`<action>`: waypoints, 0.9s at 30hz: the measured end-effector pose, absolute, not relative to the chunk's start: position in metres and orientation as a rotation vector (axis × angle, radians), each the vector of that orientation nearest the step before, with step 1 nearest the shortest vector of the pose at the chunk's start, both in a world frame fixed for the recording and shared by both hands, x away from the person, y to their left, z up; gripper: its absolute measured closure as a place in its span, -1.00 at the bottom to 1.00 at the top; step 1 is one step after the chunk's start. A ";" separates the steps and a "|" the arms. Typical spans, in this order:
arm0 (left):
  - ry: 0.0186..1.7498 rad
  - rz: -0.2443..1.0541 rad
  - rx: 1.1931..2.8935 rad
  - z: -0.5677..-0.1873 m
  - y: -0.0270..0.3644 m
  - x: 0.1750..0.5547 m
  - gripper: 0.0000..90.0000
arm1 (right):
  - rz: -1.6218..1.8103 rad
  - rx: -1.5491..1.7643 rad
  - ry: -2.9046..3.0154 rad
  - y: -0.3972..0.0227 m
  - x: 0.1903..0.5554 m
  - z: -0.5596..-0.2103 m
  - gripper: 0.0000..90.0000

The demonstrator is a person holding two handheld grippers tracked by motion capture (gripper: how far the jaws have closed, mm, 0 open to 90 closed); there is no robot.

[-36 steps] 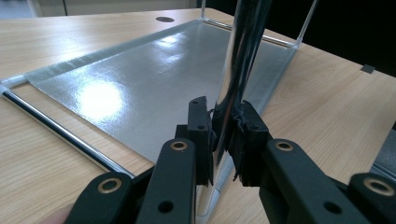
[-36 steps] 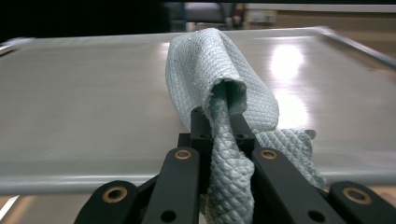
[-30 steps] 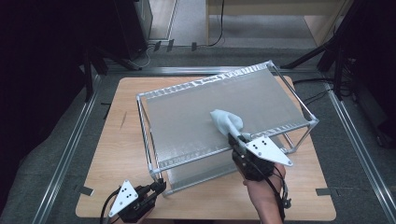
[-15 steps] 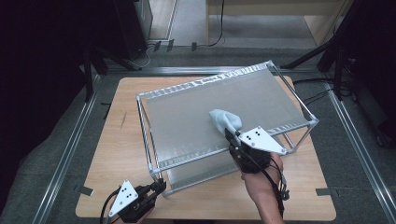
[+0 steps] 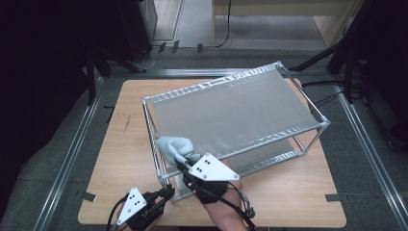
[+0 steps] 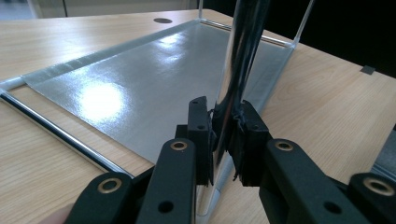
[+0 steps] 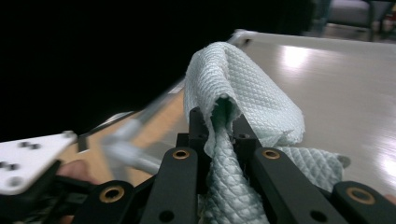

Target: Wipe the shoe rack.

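Clamped on a bunched pale-green cloth (image 7: 243, 107), the right gripper (image 7: 219, 126) has its black jaws nearly together, and the quilted fabric bulges out above and beside them. In the high view that right gripper (image 5: 185, 161) sits at the near-left corner of the shelf rack (image 5: 231, 79), with the cloth (image 5: 174, 145) pressed on the top shelf just inside the corner.

The rest of the top shelf runs away from the cloth to the right and toward the far side, its long axis slanting up toward the far-right corner. Any coming wipe probably has to travel that way, along the length of the panel, and the right hand is the one already on it.

The left gripper (image 6: 224, 135) is closed on the upright corner post (image 6: 240, 60) at the near-left of the rack; its jaws pinch the shiny tube from both sides. From above, this left gripper (image 5: 166, 192) lies low at the table's near edge, just beside the right hand, apparently steadying the frame.

The rack is thin chrome tubing with two flat, semi-gloss grey panels that throw back soft glare; the lower panel (image 6: 154, 74) rests close to the wooden table (image 5: 125, 163), whose surface is light, matte and grained. The cloth is soft, waffle-textured and crumpled.
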State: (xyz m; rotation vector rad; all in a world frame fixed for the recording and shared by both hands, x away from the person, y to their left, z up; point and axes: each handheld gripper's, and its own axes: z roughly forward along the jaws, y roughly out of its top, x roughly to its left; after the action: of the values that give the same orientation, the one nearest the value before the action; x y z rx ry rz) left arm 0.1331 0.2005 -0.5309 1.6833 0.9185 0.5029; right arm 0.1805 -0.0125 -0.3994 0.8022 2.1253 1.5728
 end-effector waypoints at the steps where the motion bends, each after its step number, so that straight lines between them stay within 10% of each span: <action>1: 0.921 0.504 1.682 -0.531 0.201 0.133 0.78 | 1.565 0.788 2.127 -0.011 0.180 -0.399 0.87; 27: 0.924 0.507 1.680 -0.531 0.203 0.134 0.78 | 1.196 1.318 1.548 -0.248 0.239 -0.395 0.86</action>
State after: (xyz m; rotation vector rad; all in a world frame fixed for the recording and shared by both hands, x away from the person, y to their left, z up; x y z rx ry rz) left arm 0.1336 0.2034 -0.5310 1.6798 0.9242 0.5065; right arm 0.2391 -0.2476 -0.3951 1.3178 1.5480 1.1958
